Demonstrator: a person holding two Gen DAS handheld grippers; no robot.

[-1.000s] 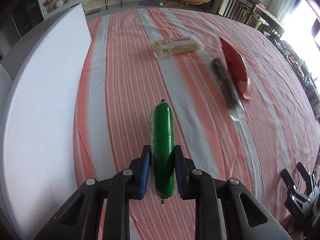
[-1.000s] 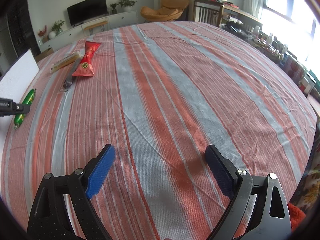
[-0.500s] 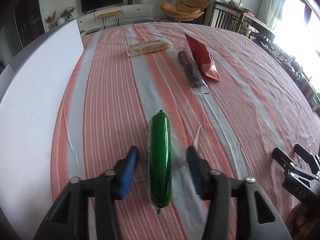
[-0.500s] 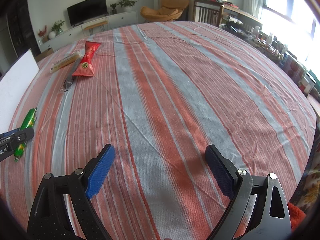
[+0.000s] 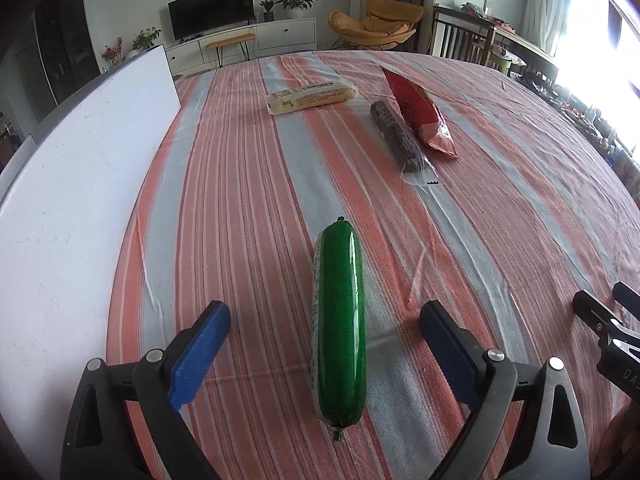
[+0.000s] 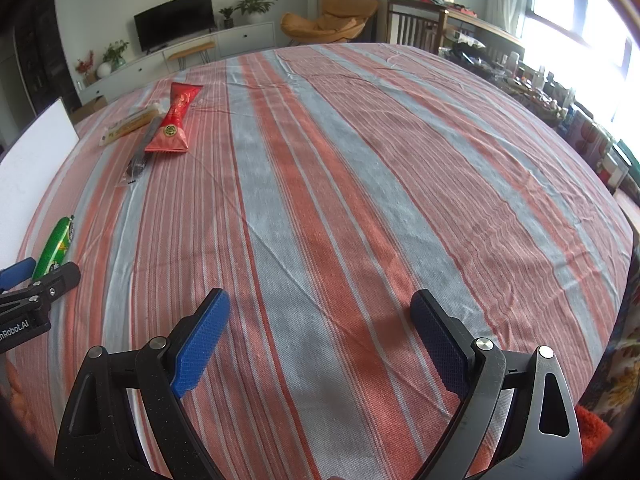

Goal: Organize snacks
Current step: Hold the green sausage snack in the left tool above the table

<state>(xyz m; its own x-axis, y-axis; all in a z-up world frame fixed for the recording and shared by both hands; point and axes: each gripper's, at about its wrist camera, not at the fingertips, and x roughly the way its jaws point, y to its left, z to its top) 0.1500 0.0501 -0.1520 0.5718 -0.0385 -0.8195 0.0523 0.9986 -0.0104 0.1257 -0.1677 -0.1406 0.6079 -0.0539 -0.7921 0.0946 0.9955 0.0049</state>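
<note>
A green sausage-shaped snack (image 5: 339, 320) lies on the striped tablecloth, lengthwise between the fingers of my left gripper (image 5: 324, 344), which is open wide and not touching it. Farther off lie a pale yellow pack (image 5: 312, 97), a dark stick in clear wrap (image 5: 396, 138) and a red packet (image 5: 420, 110). My right gripper (image 6: 320, 340) is open and empty over bare cloth. In the right wrist view the green snack (image 6: 54, 246) sits at far left, with the red packet (image 6: 174, 122), dark stick (image 6: 142, 152) and yellow pack (image 6: 128, 124) at the back left.
A white board (image 5: 72, 208) stands along the table's left edge. The right gripper's tips (image 5: 600, 316) show at the right edge of the left wrist view. Chairs and cluttered shelves stand beyond the table's far and right sides.
My left gripper opened and let go of the green snack, which now lies on the cloth. The gripper drew back a little. The right gripper has not moved.
</note>
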